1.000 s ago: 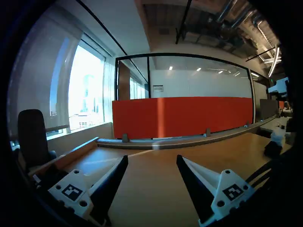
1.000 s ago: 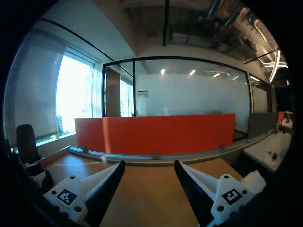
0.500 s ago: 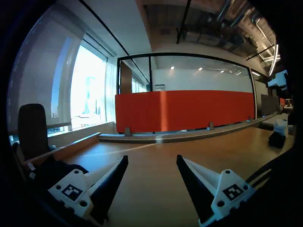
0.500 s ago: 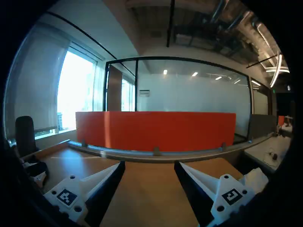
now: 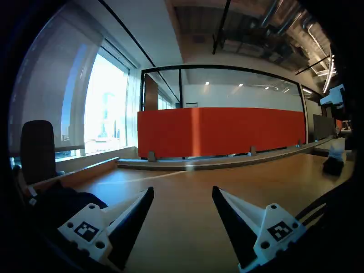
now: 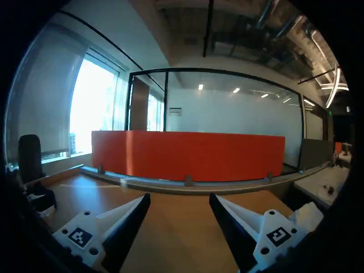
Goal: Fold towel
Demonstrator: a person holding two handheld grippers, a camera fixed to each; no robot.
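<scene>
Wood, brown and shiny, makes the table top [image 5: 255, 177] that lies under both tools. The left gripper [image 5: 182, 188] hangs low over it with its jaws apart and nothing between them. The right gripper [image 6: 179, 195] looks the same in its own view: jaws apart, holding nothing, with bare wood in the gap.

I think the folding has not begun yet. This looks like the very first step, getting to the towel. No cloth is spread out flat in front of either tool.

Where is the towel? I cannot say for sure. A soft white lump [image 6: 310, 215] sits at the far right edge of the right gripper view, just beside that tool's right finger. It looks crumpled and bunched up, like cloth, so it may be the towel. A dark heap [image 5: 63, 207] lies by the left finger in the left gripper view, and I cannot tell what it is.

Next, I think the tools need to turn toward the cloth, dip down, and pinch two corners so it can be pulled out flat on the wood.

Far behind the table stands an orange wall [image 5: 218, 129], with a bright window [image 5: 107, 109] and a black chair [image 5: 37, 148] off to the side.
</scene>
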